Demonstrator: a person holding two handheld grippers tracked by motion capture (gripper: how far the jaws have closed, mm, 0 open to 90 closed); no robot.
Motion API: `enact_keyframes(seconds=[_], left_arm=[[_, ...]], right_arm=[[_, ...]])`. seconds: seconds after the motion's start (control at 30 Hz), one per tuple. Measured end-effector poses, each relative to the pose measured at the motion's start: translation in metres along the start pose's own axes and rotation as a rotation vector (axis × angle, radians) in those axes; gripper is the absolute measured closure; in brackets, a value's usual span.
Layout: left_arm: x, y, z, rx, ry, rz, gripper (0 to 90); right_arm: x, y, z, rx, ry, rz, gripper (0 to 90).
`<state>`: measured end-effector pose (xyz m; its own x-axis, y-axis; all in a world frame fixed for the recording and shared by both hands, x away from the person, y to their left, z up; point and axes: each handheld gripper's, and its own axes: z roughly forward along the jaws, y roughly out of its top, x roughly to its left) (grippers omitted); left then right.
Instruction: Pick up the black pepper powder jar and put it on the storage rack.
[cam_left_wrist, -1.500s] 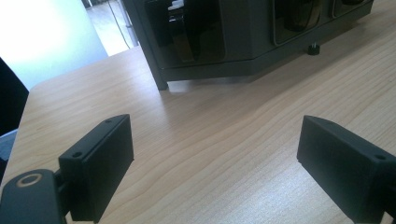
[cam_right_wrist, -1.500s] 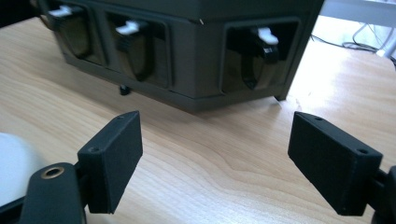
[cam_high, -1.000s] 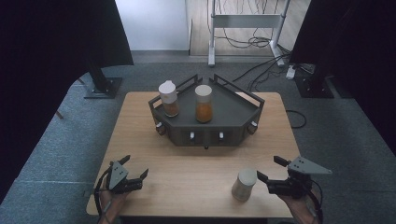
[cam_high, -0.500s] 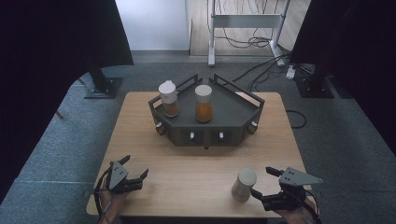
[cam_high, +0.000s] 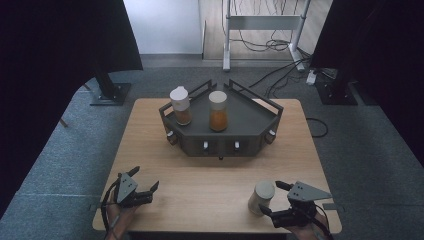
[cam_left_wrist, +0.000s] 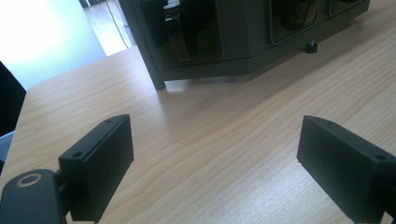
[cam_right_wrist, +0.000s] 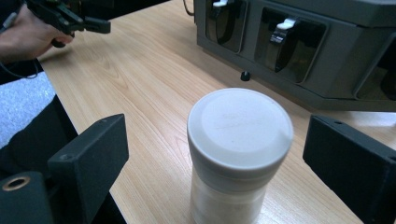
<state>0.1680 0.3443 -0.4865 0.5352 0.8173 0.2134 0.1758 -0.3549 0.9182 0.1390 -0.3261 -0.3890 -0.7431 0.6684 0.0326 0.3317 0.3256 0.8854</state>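
Note:
A white-lidded jar (cam_high: 261, 194) with pale contents stands upright near the table's front right. My right gripper (cam_high: 271, 197) sits just right of it. In the right gripper view the jar (cam_right_wrist: 239, 135) stands between the black jaws of that gripper (cam_right_wrist: 217, 144), with a gap on each side. Those jaws have just opened wider and then closed a little; the pads do not touch the jar. My left gripper (cam_high: 145, 178) rests open at the front left over bare wood. Between the jaws of the left gripper (cam_left_wrist: 215, 154) lies only tabletop.
A dark grey angular rack (cam_high: 250, 122) stands mid-table, holding a jar of brown contents (cam_high: 180, 106) and a jar of orange contents (cam_high: 218, 111). Its front face (cam_right_wrist: 327, 28) has small latched windows. The wooden table (cam_high: 210, 185) ends just behind both hands. Cables and stands lie on the floor beyond.
My right gripper has drawn back toward the front edge and now sits lower in the high view, beside the jar. The left gripper and the jars have not moved.

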Motion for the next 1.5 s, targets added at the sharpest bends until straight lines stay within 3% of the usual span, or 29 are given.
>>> enact_keyframes(seconds=[0.43,0.73,1.07,1.5], left_arm=[[0.001,0.000,-0.001,-0.001,0.001,-0.001,10.5],[0.001,0.000,0.000,0.000,0.001,0.001,10.6],[0.001,-0.001,-0.001,-0.003,0.003,-0.001,10.6],[0.001,-0.001,-0.001,-0.003,0.004,-0.002,10.6]], right_arm=[[0.005,0.003,0.020,0.024,-0.041,-0.011,8.2],[0.003,-0.002,0.028,0.004,-0.054,0.002,16.8],[0.001,-0.009,0.033,-0.018,-0.061,0.026,32.3],[0.004,-0.011,0.032,-0.022,-0.072,0.033,33.3]])
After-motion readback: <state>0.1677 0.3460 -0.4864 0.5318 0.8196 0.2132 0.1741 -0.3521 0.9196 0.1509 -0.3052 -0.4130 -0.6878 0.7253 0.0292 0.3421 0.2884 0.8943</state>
